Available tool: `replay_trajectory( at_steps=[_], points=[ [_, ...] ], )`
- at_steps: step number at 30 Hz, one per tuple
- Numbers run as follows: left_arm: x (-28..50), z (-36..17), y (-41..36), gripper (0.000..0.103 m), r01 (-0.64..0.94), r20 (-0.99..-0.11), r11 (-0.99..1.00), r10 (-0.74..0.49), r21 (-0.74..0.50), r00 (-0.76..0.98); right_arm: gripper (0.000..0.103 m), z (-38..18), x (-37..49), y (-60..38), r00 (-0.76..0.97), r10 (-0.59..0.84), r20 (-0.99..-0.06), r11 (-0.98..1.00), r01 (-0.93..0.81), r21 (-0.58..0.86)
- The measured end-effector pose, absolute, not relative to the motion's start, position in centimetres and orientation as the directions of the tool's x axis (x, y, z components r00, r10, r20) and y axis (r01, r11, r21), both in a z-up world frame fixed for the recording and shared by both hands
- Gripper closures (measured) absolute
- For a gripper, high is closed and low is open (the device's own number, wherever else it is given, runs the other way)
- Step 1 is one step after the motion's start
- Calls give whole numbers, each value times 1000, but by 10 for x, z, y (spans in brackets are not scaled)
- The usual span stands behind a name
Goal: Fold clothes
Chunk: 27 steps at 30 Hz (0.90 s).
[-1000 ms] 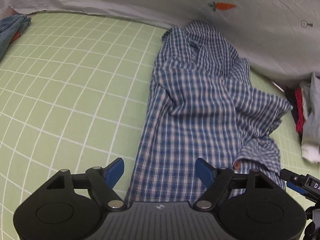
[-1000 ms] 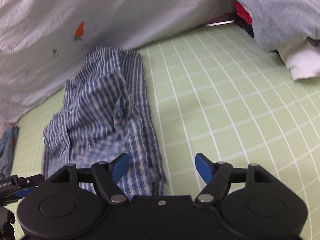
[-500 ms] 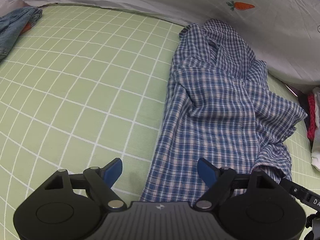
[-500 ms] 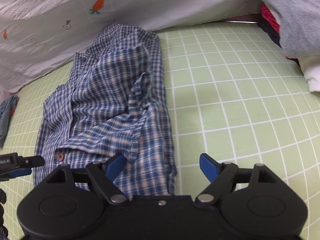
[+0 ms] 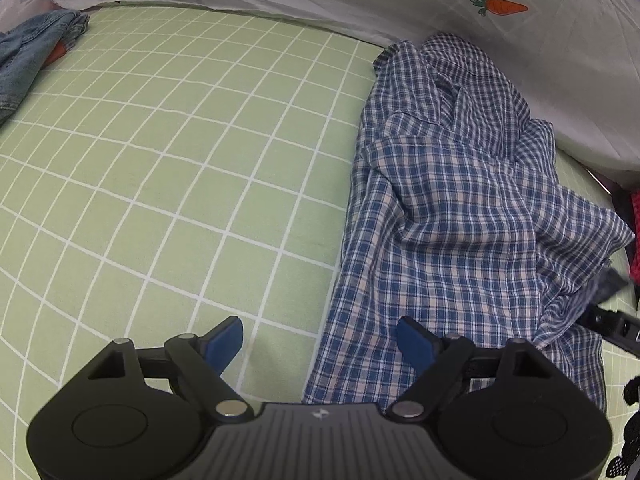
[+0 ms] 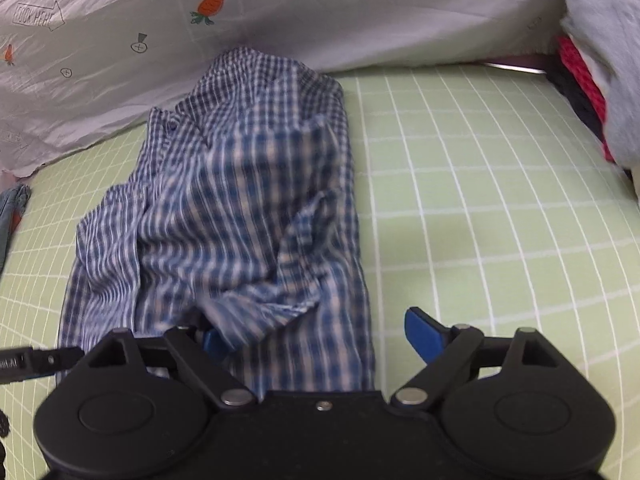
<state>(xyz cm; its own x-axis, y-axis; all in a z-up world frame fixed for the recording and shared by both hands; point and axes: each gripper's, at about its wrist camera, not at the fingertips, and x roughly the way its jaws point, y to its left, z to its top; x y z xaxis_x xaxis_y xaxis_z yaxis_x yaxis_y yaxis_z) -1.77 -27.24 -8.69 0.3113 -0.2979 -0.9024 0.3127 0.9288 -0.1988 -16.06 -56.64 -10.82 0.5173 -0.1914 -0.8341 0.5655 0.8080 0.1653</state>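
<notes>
A blue and white checked shirt point(image 5: 452, 216) lies crumpled on the green gridded sheet point(image 5: 168, 168), its collar end toward the white cover at the back. My left gripper point(image 5: 320, 340) hovers open over the shirt's near left hem, one blue pad over bare sheet, the other over cloth. In the right wrist view the same shirt point(image 6: 240, 208) fills the left half. My right gripper point(image 6: 316, 334) straddles the shirt's near right edge, its jaws still opening. A fold of cloth hides part of its left pad; nothing is pinched.
A white cover with carrot prints point(image 6: 208, 0) rises behind the shirt. Denim point(image 5: 28, 56) lies at the far left. A pile of grey, red and dark clothes point(image 6: 588, 80) sits at the right. Bare green sheet point(image 6: 500, 220) stretches right of the shirt.
Both grippers have spread wider. The left view has shifted so the shirt sits further right. The right gripper has moved left over the shirt's near edge, with the shirt now between its fingers.
</notes>
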Motion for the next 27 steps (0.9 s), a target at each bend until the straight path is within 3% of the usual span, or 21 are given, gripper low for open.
replay_trajectory(
  at_steps=[7,18,21,23,24,27],
  points=[
    [-5,-87,-277,18,296,-901,936,-289,-193,325,15,-96,-119,-572,582,-194,-789,832,525,182],
    [-7,-94,-278,18,289,-905,940,-274,-181,325,16,-79,-172,-559,581,-320,-749,784,606,135],
    [-11,-91,-278,18,302,-903,938,-271,-171,332,21,-78,-174,-550,600,-317,-734,817,566,109],
    [-14,-88,-277,18,310,-899,935,-277,-172,338,31,-75,-170,-546,622,-301,-723,839,533,109],
    [-16,-87,-277,18,311,-898,935,-279,-174,339,41,-73,-165,-545,636,-292,-714,852,512,109],
    [-18,-85,-275,18,310,-898,935,-281,-175,340,50,-71,-149,-540,664,-265,-699,887,453,93]
  ],
)
